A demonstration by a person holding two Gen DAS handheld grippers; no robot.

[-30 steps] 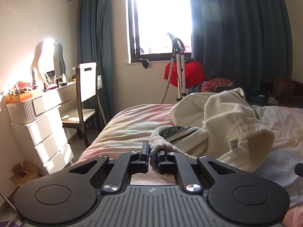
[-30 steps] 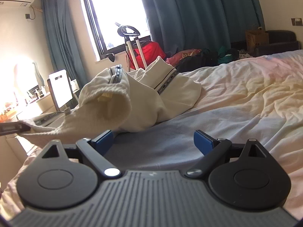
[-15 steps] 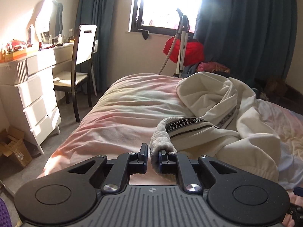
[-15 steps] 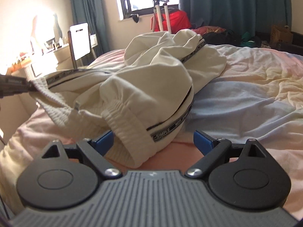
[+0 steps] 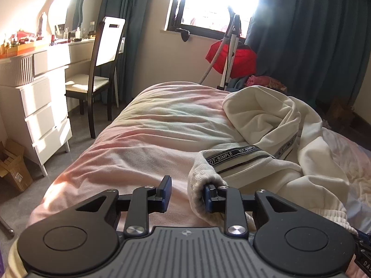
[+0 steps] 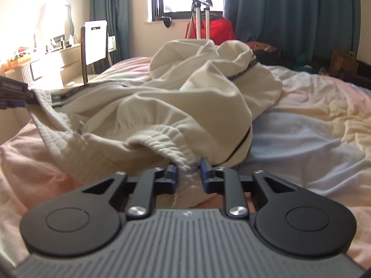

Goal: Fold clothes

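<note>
A cream sweat garment (image 5: 273, 134) with black "NOT-SIMPLE" tape lies crumpled on the bed (image 5: 162, 125); it also fills the right wrist view (image 6: 185, 97). My left gripper (image 5: 186, 193) is open, and a ribbed cuff (image 5: 197, 185) rests against its right finger. My right gripper (image 6: 189, 176) has closed on the garment's elastic ribbed hem (image 6: 162, 136). The left gripper's tip shows at the left edge of the right wrist view (image 6: 14, 92), beside the garment's edge.
A white dresser (image 5: 34, 106) and a dark chair (image 5: 102, 69) stand left of the bed. A red bag (image 5: 234, 60) and a steamer stand (image 5: 231, 46) are under the window. A cardboard box (image 5: 14, 166) sits on the floor. Dark curtains hang behind.
My left gripper has opened and let go of the ribbed cuff. My right gripper has moved forward and closed on the ribbed hem. The garment has settled lower on the bed.
</note>
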